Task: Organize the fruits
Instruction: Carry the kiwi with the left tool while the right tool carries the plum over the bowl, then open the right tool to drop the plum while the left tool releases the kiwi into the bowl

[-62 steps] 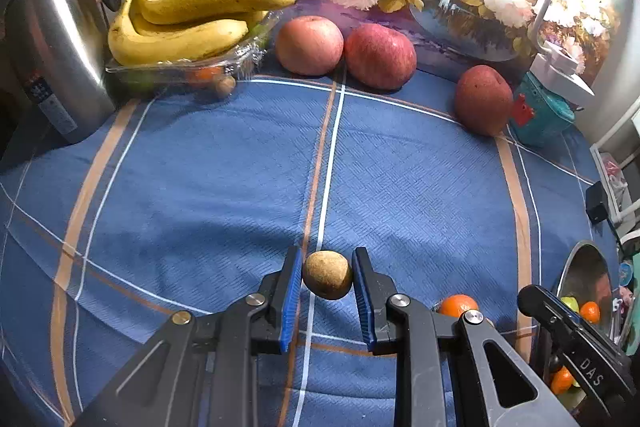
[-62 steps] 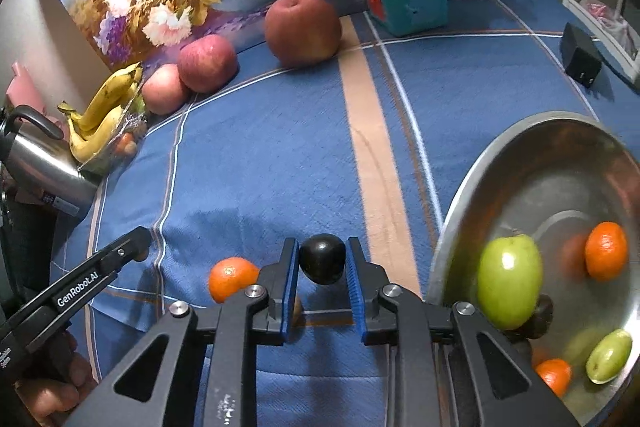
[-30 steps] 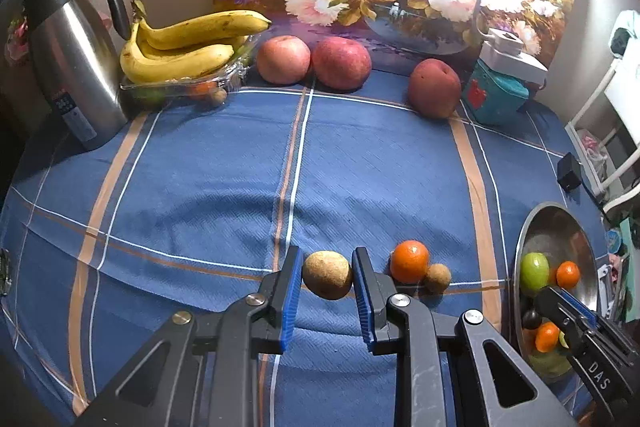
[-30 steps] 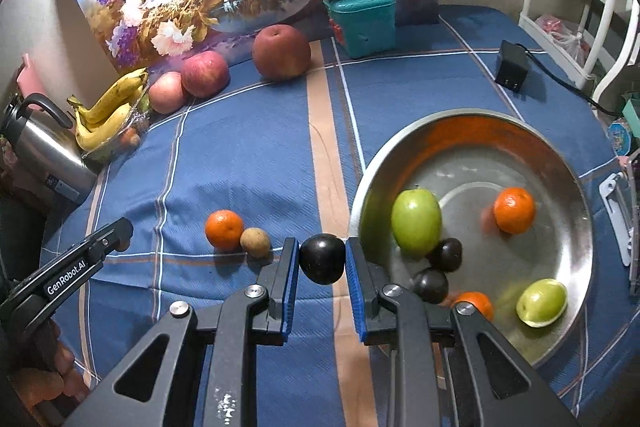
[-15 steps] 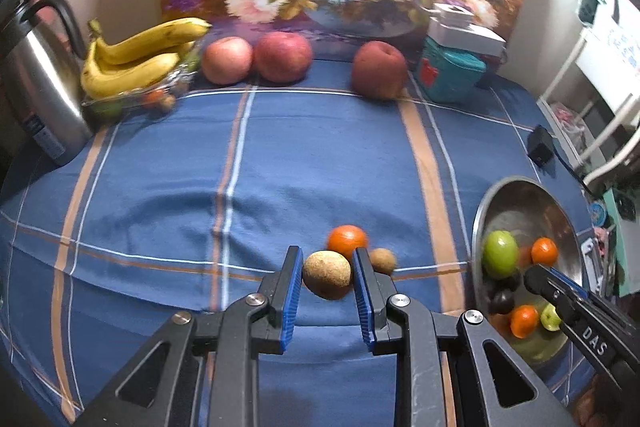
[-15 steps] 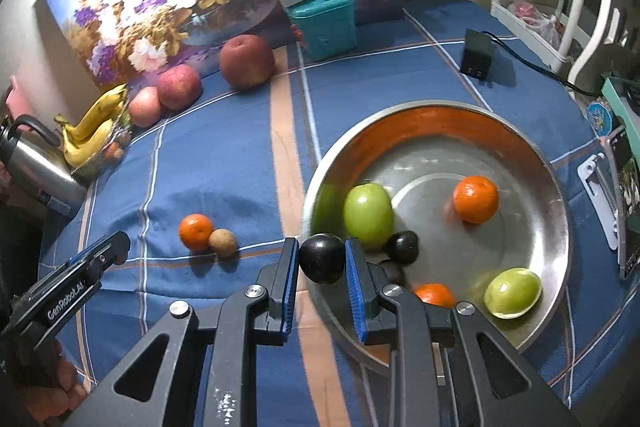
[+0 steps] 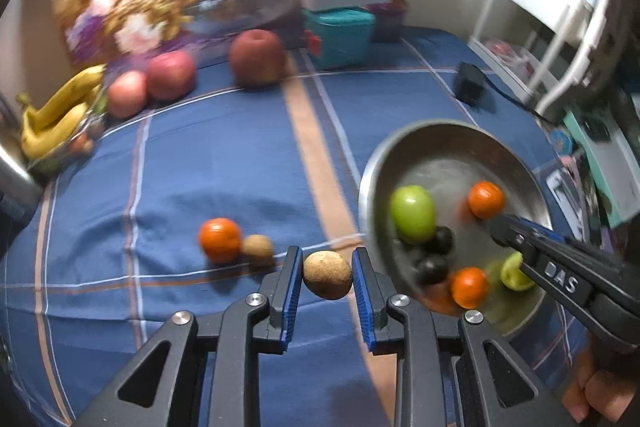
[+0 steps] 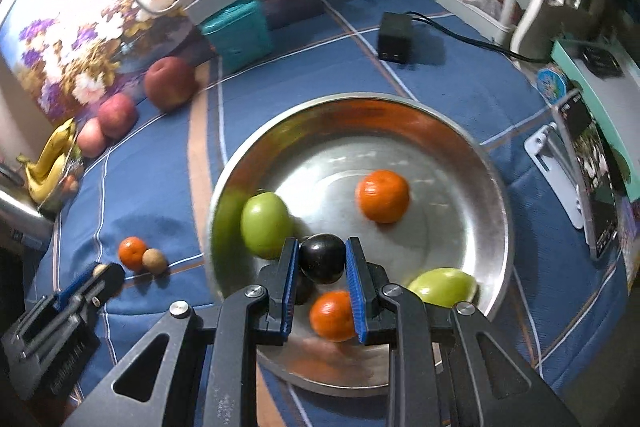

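Above the steel bowl [image 8: 460, 147], the right gripper [image 8: 322, 265] tilts steeply down, clamped on a dark plum [image 8: 322, 258]. Just left of the bowl's rim, the left gripper [image 7: 327, 277] points down over the blue cloth [image 7: 224, 155], gripping a brown kiwi [image 7: 327, 275].
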Demonstrator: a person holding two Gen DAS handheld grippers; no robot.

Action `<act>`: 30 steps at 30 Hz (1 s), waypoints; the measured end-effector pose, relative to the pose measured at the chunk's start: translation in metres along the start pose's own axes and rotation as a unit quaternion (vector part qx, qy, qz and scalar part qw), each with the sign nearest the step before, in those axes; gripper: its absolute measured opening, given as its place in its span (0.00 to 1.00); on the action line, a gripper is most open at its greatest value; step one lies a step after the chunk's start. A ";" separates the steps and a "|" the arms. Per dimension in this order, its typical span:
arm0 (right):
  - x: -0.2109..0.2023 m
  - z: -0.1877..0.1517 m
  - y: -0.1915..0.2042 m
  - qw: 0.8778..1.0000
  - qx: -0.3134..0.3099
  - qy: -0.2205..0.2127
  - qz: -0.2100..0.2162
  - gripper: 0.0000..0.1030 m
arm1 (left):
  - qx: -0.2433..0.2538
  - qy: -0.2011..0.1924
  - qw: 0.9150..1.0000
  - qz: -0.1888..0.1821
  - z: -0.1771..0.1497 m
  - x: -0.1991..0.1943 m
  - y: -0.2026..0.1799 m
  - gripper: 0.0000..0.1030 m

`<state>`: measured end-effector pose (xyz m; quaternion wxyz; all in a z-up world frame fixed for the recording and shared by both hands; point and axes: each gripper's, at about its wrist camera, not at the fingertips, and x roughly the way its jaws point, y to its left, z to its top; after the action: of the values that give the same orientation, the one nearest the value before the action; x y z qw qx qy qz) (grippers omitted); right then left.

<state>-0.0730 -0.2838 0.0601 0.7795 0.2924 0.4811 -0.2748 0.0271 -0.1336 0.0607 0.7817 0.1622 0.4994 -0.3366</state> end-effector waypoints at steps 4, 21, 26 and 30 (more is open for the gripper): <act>0.000 0.000 -0.010 1.000 0.010 0.001 -0.007 0.24 | 0.024 0.000 1.000 -0.008 -0.001 0.001 -0.018 0.26; 0.008 -0.001 -0.019 1.000 0.019 0.014 -0.013 0.24 | 0.045 -0.012 0.999 -0.023 -0.003 0.022 -0.036 0.26; 0.017 -0.002 -0.021 0.999 0.020 0.025 -0.015 0.24 | 0.047 -0.012 0.999 -0.025 -0.004 0.027 -0.039 0.26; 0.019 -0.003 -0.021 0.999 0.019 0.028 -0.019 0.24 | 0.050 -0.014 0.998 -0.025 -0.004 0.027 -0.040 0.26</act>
<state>-0.0824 -0.2988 0.0371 0.7547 0.3054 0.5028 -0.2904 0.0040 -0.1703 0.0378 0.7709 0.1835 0.4746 -0.3832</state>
